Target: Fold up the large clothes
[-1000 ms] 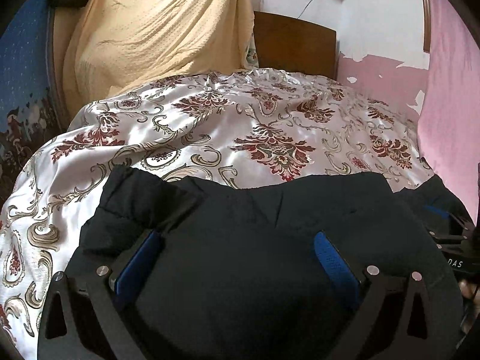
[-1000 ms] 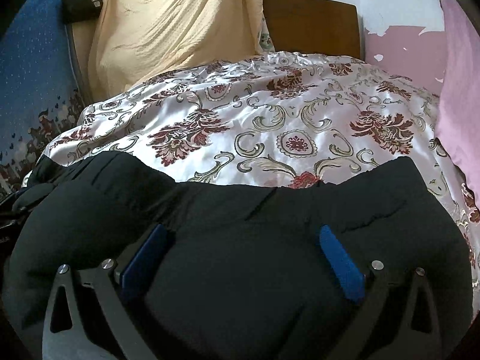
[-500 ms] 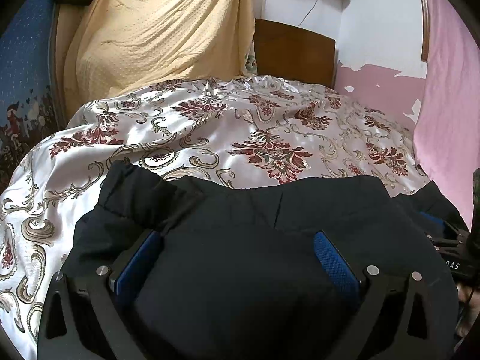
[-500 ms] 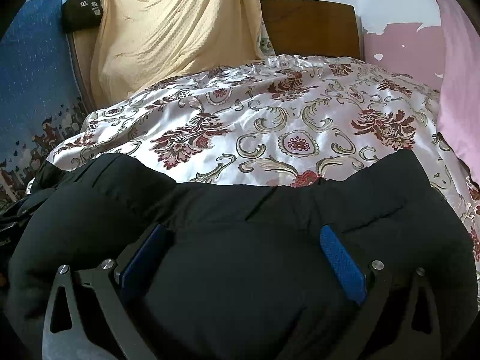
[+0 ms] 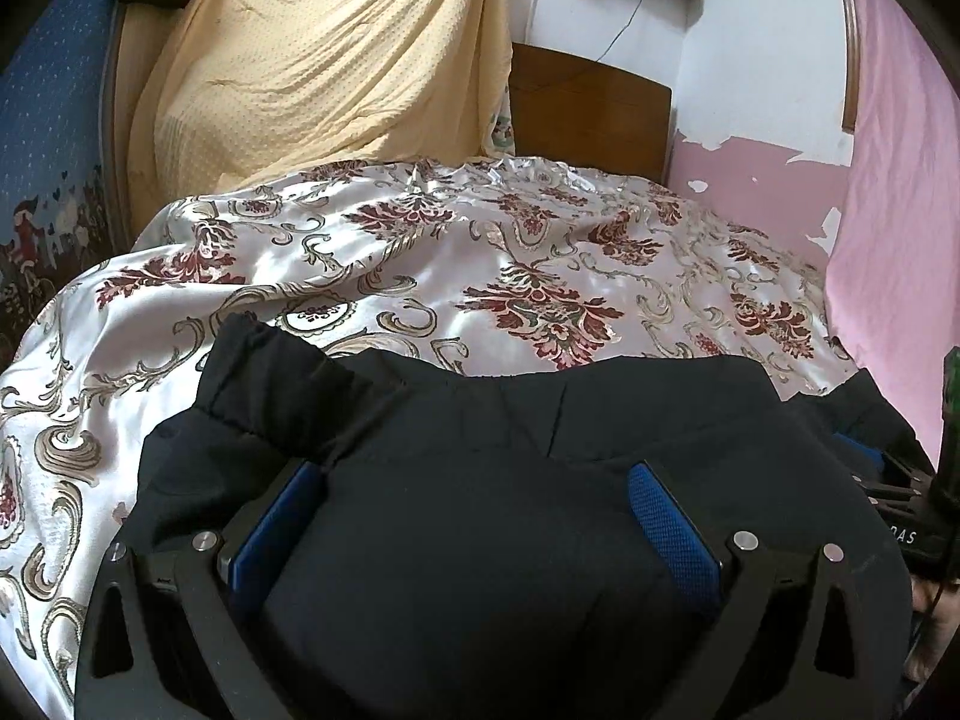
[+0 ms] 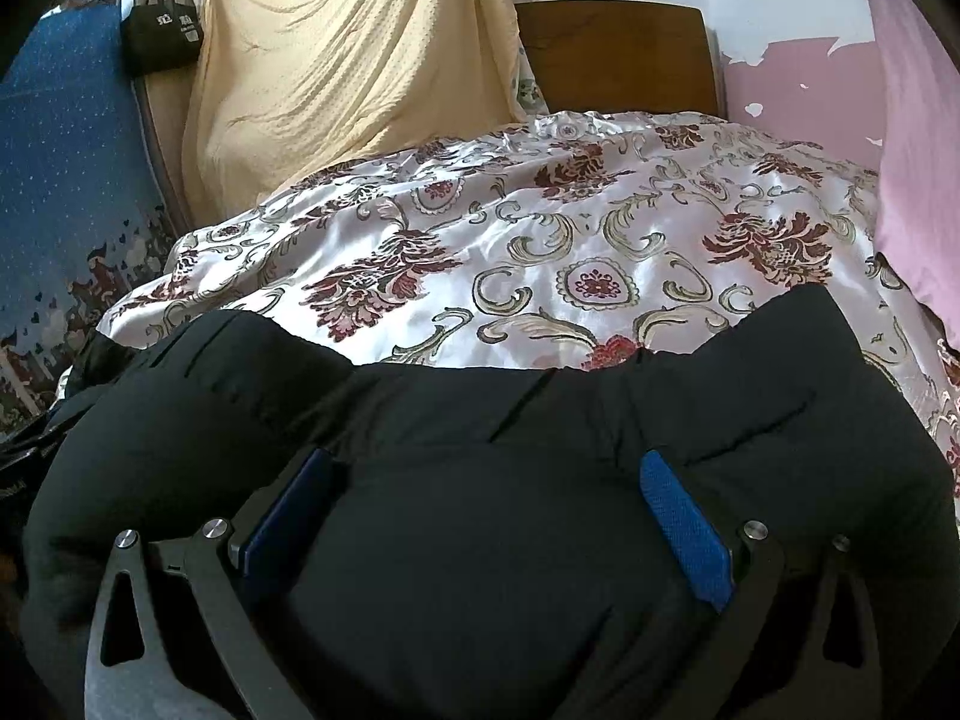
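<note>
A large black padded garment (image 5: 480, 528) lies at the near edge of a bed and fills the lower half of both wrist views (image 6: 480, 516). My left gripper (image 5: 474, 492) has its blue-padded fingers (image 5: 666, 516) spread wide with a thick bunch of the black fabric bulging between them. My right gripper (image 6: 480, 486) stands the same way, its blue fingers (image 6: 684, 522) wide apart with the fabric between them. Whether either one presses on the cloth is not clear. The right gripper's body (image 5: 900, 516) shows at the right edge of the left wrist view.
The bed has a shiny white cover with dark red flowers (image 5: 480, 276) (image 6: 540, 276). A yellow cloth (image 5: 324, 60) hangs at the far left, a wooden headboard (image 5: 588, 114) behind, a pink curtain (image 5: 900, 180) on the right, a black bag (image 6: 159, 36) on the wall.
Both views have tilted up and drawn back a little, so more of the wall and headboard shows. The black garment stays bunched between both pairs of fingers.
</note>
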Tool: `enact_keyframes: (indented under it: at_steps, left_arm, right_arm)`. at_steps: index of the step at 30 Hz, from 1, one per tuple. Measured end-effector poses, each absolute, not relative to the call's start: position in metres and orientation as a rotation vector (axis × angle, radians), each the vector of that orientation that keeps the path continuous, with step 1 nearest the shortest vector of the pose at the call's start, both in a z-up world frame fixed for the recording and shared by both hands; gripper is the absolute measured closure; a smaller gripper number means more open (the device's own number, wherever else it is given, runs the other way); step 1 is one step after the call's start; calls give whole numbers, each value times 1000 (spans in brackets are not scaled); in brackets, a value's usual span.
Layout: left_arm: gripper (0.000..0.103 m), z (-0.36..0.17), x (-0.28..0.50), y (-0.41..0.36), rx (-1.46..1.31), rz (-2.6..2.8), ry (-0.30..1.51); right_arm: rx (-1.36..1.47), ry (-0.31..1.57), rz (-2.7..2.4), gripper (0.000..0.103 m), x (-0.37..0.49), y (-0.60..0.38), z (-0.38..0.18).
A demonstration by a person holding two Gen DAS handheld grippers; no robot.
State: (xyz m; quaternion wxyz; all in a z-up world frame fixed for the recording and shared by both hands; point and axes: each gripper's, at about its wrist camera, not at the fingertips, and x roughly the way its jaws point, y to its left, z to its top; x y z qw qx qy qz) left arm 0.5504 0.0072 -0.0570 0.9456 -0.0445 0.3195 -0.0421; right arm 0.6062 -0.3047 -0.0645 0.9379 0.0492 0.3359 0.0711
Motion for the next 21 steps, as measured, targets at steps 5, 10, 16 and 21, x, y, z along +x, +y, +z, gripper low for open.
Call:
enact_keyframes:
  at_steps: [5, 10, 16, 21]
  left_arm:
    - [0, -58, 550, 7, -101, -90, 657]
    - [0, -59, 552, 5, -88, -80, 665]
    - [0, -56, 548, 2, -46, -59, 710]
    - [0, -38, 534, 1, -6, -2, 742]
  right_arm:
    - [107, 690, 147, 1, 607, -305, -66]
    - [105, 688, 147, 1, 607, -306, -66]
    - [77, 715, 136, 1, 596, -303, -58]
    - [26, 759, 117, 1, 580, -303, -45]
